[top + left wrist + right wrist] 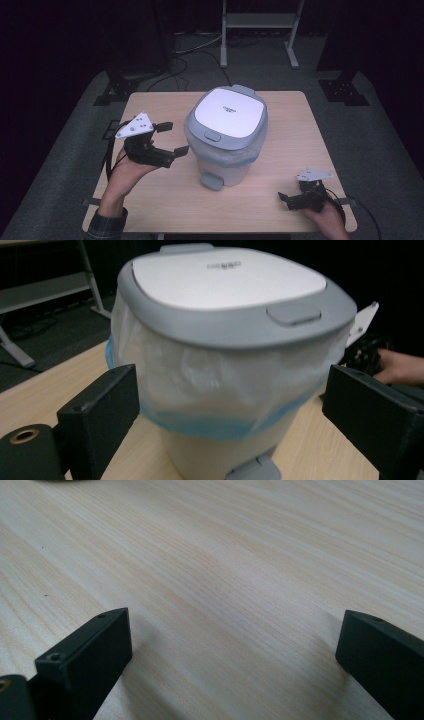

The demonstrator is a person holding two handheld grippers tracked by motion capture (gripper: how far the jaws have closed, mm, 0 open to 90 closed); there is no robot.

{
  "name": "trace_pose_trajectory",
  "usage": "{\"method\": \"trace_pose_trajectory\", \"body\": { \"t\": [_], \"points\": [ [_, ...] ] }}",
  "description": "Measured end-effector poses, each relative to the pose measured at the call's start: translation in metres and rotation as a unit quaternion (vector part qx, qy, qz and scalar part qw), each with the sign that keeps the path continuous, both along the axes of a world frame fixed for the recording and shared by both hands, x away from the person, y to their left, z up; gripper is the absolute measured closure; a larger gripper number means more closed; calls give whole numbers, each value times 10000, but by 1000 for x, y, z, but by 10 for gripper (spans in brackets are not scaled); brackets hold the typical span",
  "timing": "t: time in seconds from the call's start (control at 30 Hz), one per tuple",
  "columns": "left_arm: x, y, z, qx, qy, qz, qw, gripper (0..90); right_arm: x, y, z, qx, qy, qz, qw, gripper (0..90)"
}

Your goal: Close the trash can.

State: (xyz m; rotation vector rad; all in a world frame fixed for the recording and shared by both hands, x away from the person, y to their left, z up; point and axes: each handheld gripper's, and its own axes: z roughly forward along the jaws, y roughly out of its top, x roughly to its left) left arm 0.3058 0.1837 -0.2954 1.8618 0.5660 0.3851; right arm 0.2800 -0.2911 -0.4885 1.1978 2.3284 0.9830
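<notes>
At table centre, the pedal bin (227,135) is standing lidded, its liner bag (220,385) folded over the rim. From nine o'clock, the left gripper (170,137) is aiming its spread jaws at it, likely to grasp; the right gripper (292,197), released, is resting at four o'clock on the table (280,150).

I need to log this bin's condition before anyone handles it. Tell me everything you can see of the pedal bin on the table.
The pedal bin stands upright near the middle of the wooden table. Its body looks like cream plastic, with a grey collar and a white lid panel bearing small, unreadable print. The lid is shut; a grey push tab sits at its front edge and a grey foot pedal at the base. A translucent bag with a blue hem is folded over the rim. The open left gripper is beside it, apparently not touching.
</notes>
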Motion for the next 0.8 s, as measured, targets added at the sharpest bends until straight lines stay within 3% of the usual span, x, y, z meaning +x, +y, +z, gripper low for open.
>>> {"method": "trace_pose_trajectory", "body": {
  "t": [0.27, 0.5, 0.67, 0.8],
  "points": [
    [-8, 11, -35, 327, 17, 194, 9993, 18, 0, 0, 0, -3, -2, 5, 10000, 4],
    [-10, 18, -87, 664, 360, 284, 9967, 18, 0, 0, 0, -4, -3, 7, 10000, 4],
    [-10, 24, -121, 961, 588, 423, 9927, 18, 0, 0, 0, -2, 0, 16, 10000, 4],
    [-10, 29, -150, 1370, 798, 568, 9857, 18, 0, 0, 0, -3, -1, 17, 10000, 4]
  ]
}}
